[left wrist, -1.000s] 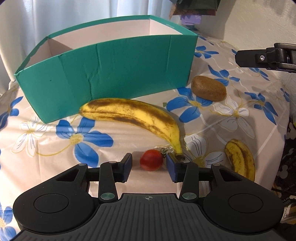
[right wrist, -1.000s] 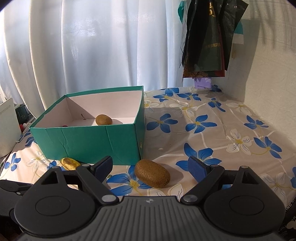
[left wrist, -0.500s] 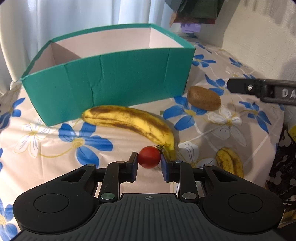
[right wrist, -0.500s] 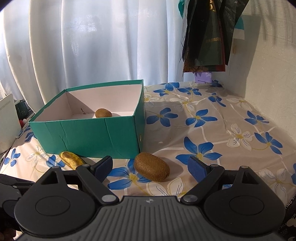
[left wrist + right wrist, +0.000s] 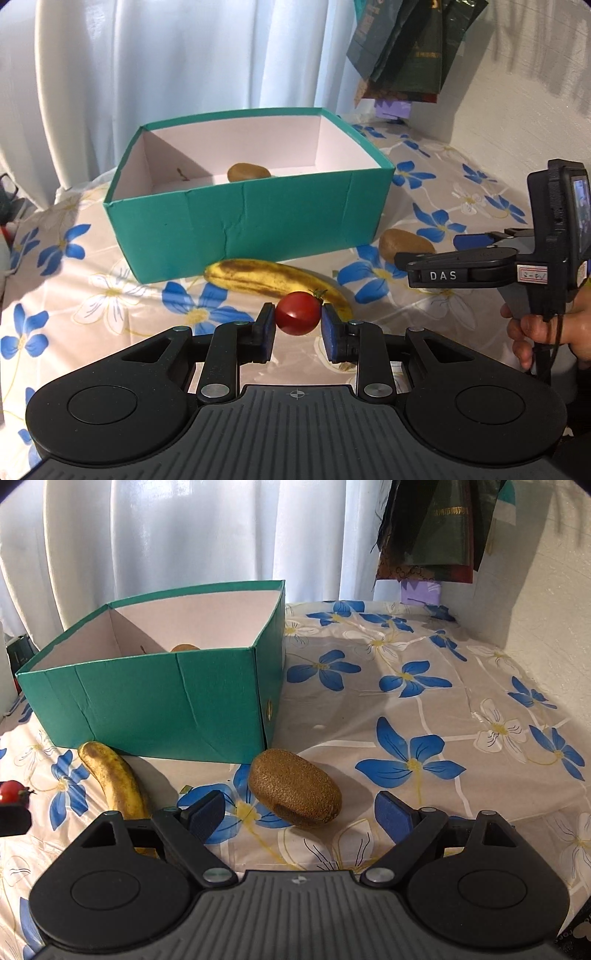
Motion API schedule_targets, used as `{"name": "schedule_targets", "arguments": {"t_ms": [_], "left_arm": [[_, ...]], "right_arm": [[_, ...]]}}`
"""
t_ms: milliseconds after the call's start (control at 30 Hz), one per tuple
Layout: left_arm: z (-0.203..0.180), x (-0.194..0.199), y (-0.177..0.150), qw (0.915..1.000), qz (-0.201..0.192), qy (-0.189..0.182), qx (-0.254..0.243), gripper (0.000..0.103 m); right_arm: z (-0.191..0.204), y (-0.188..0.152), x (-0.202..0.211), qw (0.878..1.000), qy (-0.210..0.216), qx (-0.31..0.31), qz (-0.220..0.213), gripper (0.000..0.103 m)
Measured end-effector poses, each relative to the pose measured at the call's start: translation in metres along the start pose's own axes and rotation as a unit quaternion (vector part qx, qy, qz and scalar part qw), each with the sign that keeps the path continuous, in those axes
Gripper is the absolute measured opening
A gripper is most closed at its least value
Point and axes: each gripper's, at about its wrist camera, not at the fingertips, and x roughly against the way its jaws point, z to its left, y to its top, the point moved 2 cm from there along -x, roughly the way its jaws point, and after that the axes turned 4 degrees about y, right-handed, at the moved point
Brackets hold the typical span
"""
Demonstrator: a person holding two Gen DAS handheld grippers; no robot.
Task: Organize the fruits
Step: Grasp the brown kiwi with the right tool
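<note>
My left gripper (image 5: 297,328) is shut on a red cherry tomato (image 5: 297,313) and holds it above the cloth, in front of a green box (image 5: 258,225). One kiwi (image 5: 248,172) lies inside the box. A spotted banana (image 5: 273,282) lies before the box. A second kiwi (image 5: 293,792) lies on the cloth by the box's corner, between the open fingers of my right gripper (image 5: 300,814), untouched. The right gripper also shows in the left wrist view (image 5: 461,258). The tomato shows at the right wrist view's left edge (image 5: 11,791).
The table carries a beige cloth with blue flowers (image 5: 410,764). White curtains (image 5: 184,74) hang behind the box. A wall (image 5: 535,590) borders the right side, with dark bags (image 5: 436,531) hanging at the corner.
My left gripper closed on the tomato and lifted it, tilting up so the box's inside shows. My right gripper dropped lower and nearer to the kiwi on the cloth.
</note>
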Motion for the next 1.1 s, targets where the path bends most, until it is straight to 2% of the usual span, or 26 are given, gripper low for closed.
{"name": "schedule_targets", "arguments": {"t_ms": [367,700,1100], "left_arm": [[0.011,0.002,0.001,0.9997,0.001,0.020,0.017,0.030],[0.013,0.000,0.003,0.9995,0.004,0.022,0.024,0.030],[0.013,-0.004,0.005,0.9994,0.008,0.023,0.026,0.030]], "right_arm": [[0.006,0.011,-0.027,1.000,-0.003,0.024,0.009,0.087],[0.006,0.009,-0.046,0.999,-0.006,0.036,0.031,0.068],[-0.002,0.007,-0.043,1.000,0.008,0.009,0.018,0.066]]}}
